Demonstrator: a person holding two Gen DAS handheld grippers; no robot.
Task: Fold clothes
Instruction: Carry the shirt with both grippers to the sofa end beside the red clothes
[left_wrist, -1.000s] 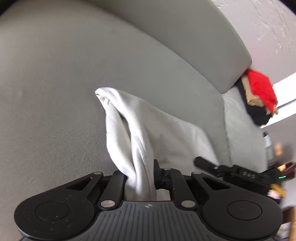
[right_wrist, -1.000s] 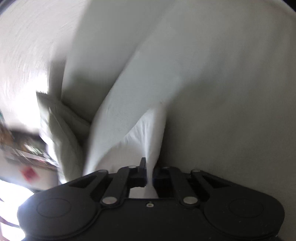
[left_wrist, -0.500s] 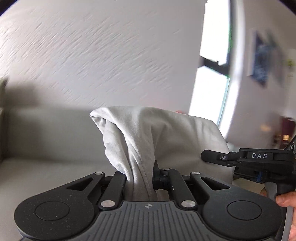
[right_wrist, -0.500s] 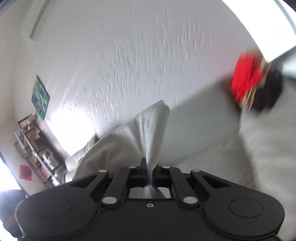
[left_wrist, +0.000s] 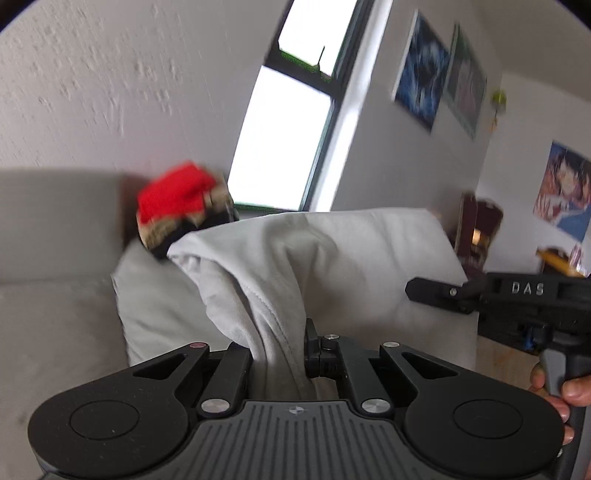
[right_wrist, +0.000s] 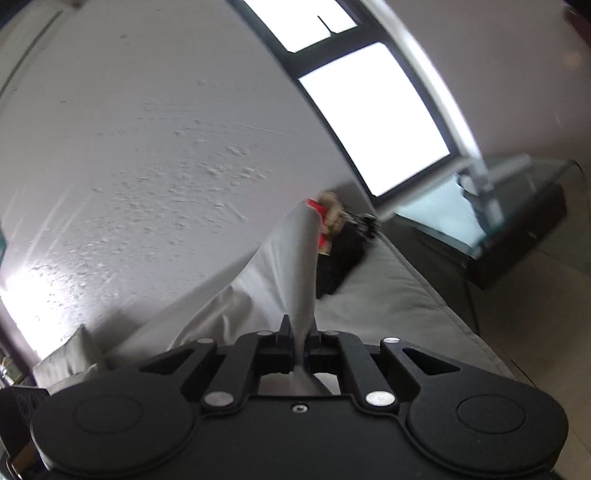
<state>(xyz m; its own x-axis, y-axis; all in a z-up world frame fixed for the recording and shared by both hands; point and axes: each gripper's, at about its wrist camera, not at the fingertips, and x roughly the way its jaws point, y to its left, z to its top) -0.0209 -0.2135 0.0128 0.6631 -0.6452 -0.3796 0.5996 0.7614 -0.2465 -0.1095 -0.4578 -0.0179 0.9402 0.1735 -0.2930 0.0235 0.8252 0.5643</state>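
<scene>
Left gripper (left_wrist: 280, 350): jaws are closed tight on a bunched fold of the white cloth (left_wrist: 332, 258).
Right gripper (right_wrist: 301, 345): jaws are pinched shut on a thin edge of the same cloth (right_wrist: 291, 266); it is also seen at the right of the left view (left_wrist: 436, 291), held by a hand (left_wrist: 561, 391).
White cloth: held up between both grippers, above the grey sofa (left_wrist: 55, 295).
Red and black clothes (left_wrist: 177, 206): piled at the far end of the sofa, below the window (left_wrist: 280, 140).
</scene>
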